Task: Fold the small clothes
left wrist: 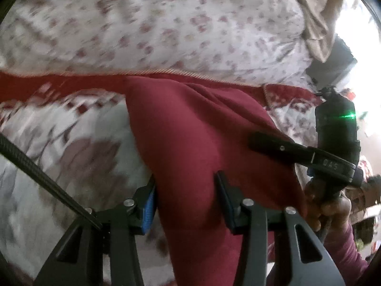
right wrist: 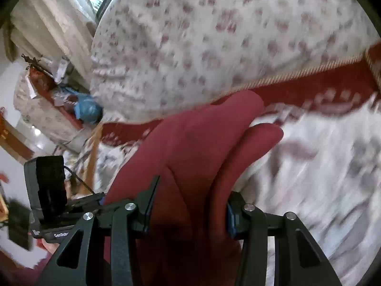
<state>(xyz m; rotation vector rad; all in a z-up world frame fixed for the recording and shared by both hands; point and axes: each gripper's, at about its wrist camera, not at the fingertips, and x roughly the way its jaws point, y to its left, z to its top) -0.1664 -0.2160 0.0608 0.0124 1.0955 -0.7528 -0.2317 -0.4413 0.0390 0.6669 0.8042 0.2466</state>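
Left wrist view: left hand-held gripper (left wrist: 185, 202) and right hand-held gripper (right wrist: 188, 205) each pinch a bunched fold of the maroon garment (left wrist: 190, 128), draped ahead over the floral bed (left wrist: 166, 23). Soft, light, floppy: grip edges.

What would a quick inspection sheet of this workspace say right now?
Surface: floral bedspread with a red band.
Job's things: one maroon garment, bunched and lifted.
Clutter: blue bag on a side ledge.
Grippers: left gripper and right gripper each have the garment between their fingers; whether the pads are clamped on it is unclear.
Cables: braided cable by the left gripper.
Surroundings: beige curtain, bright window beyond.
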